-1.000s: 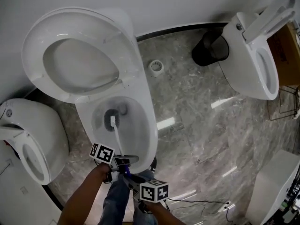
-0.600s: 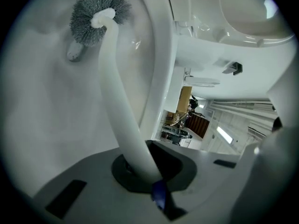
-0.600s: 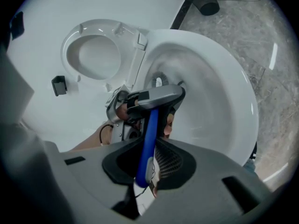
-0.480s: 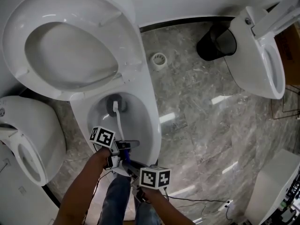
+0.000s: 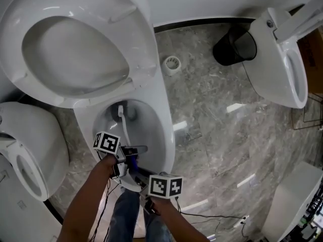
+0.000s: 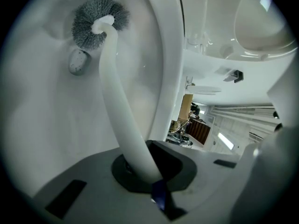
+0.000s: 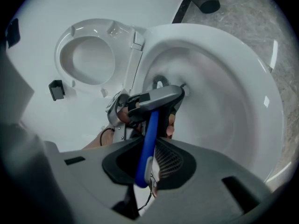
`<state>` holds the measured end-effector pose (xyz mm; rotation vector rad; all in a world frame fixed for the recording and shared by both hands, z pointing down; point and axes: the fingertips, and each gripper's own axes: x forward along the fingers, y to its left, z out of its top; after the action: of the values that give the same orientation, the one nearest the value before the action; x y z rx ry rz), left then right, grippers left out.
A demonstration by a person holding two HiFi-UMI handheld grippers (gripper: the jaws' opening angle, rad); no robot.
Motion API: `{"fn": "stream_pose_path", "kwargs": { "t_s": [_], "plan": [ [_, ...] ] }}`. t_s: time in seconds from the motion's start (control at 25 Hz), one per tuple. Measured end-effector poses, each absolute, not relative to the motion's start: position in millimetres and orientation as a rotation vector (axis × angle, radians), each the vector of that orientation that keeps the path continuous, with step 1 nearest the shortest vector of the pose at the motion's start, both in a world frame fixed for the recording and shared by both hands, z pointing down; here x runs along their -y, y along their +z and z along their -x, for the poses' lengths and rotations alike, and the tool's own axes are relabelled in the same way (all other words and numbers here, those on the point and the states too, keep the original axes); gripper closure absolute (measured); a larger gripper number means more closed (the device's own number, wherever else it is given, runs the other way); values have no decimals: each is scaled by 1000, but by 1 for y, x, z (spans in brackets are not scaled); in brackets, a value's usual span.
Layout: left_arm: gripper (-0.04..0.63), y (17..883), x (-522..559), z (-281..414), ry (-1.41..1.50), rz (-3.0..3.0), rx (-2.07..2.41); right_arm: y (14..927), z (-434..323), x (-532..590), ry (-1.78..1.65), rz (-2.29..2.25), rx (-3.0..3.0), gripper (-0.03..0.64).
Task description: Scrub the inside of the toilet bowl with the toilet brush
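In the toilet bowl (image 5: 164, 131), centre-left of head view, the toilet brush (image 6: 114, 97) is seen w/ its grey bristle head (image 6: 99, 22) low on the inner wall, at the back of the bowl. Head is just beside a small grey oval mark (image 6: 78, 62) on the porcelain; contact w/ it cannot be told. White handle is curved and runs from the head up to the bowl's near rim.

L gripper (image 6: 145, 171): jaws are closed tight on the white handle, no gap visible round it. Gripper is held over the near rim, its marker cube (image 5: 107, 142) turned up.

R gripper (image 7: 145, 169): jaws are clamped on the blue end (image 7: 150, 129) of the handle, directly behind the L gripper and nearer the person. Both grippers are thus set on the one handle, one after the other.

Seat and lid (image 5: 75, 49) are raised, leaning back towards the wall.

Surroundings, per head view: grey marble floor (image 5: 217, 125); round floor drain (image 5: 172, 63) just right of the bowl; black bin (image 5: 234, 47) further right, beside a second toilet (image 5: 282, 64); third toilet (image 5: 25, 150) at left edge.
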<state>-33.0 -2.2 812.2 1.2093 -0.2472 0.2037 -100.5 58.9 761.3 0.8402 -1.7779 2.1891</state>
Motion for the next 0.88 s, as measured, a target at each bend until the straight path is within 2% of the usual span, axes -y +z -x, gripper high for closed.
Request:
{"fn": "stream_pose_path", "kwargs": {
  "t_s": [0.88],
  "plan": [
    [595, 798, 4, 84, 38, -1063, 461, 743, 141, -74, 2173, -652, 1748, 554]
  ]
}}
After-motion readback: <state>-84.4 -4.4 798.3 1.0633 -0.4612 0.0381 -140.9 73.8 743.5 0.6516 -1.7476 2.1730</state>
